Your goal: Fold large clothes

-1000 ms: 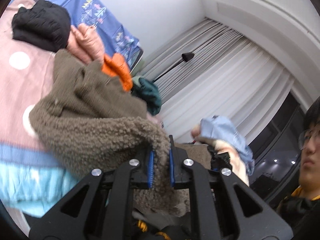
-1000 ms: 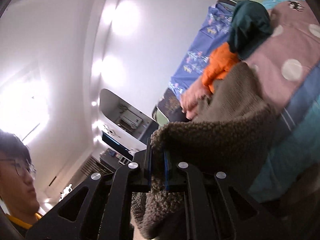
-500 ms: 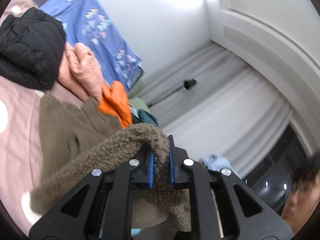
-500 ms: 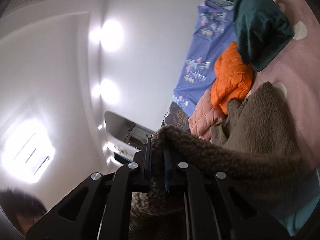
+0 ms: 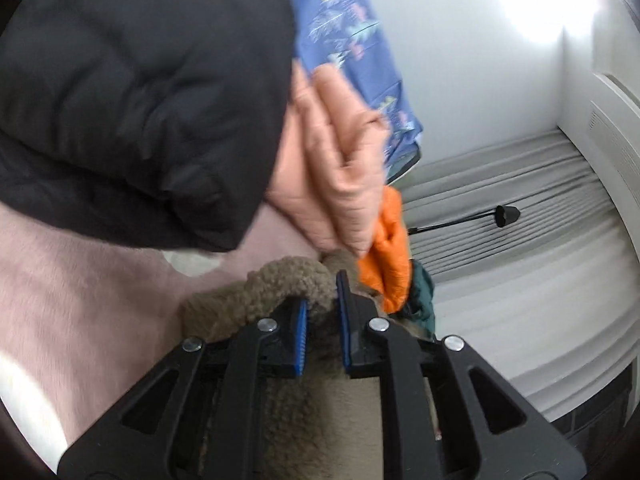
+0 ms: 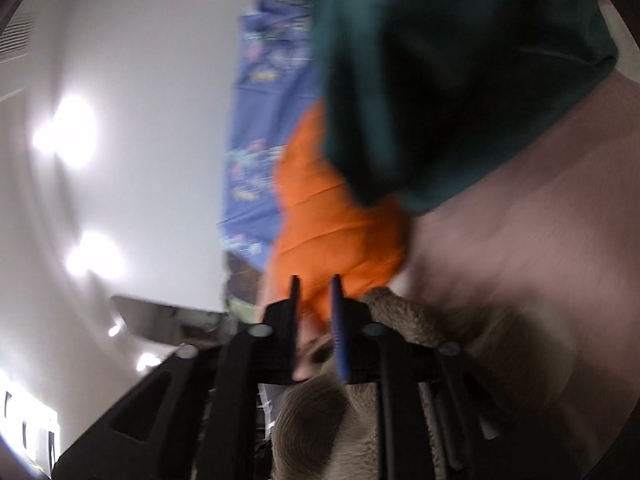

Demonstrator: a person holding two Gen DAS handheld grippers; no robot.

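A brown fleece garment [image 5: 280, 292] lies on the pink bedspread [image 5: 80, 300]. My left gripper [image 5: 322, 312] is shut on its fuzzy edge, low over the bed and close to the clothes pile. In the blurred right wrist view, my right gripper [image 6: 315, 312] has its jaws slightly apart; the brown fleece [image 6: 404, 312] sits to the right of and under the fingers, not between the tips. Orange fabric shows through the gap.
A pile of clothes lies just ahead: a black puffer jacket [image 5: 132, 92], a peach jacket [image 5: 340, 160], an orange jacket [image 6: 332, 220] and a dark green garment [image 6: 440, 80]. A blue patterned headboard cover [image 5: 352, 40], a white wall and grey curtains [image 5: 520, 260] stand behind.
Both grippers have swung forward and down toward the clothes pile, carrying the fleece edge over. The right gripper's jaws have parted and the fleece has slipped out from between them.
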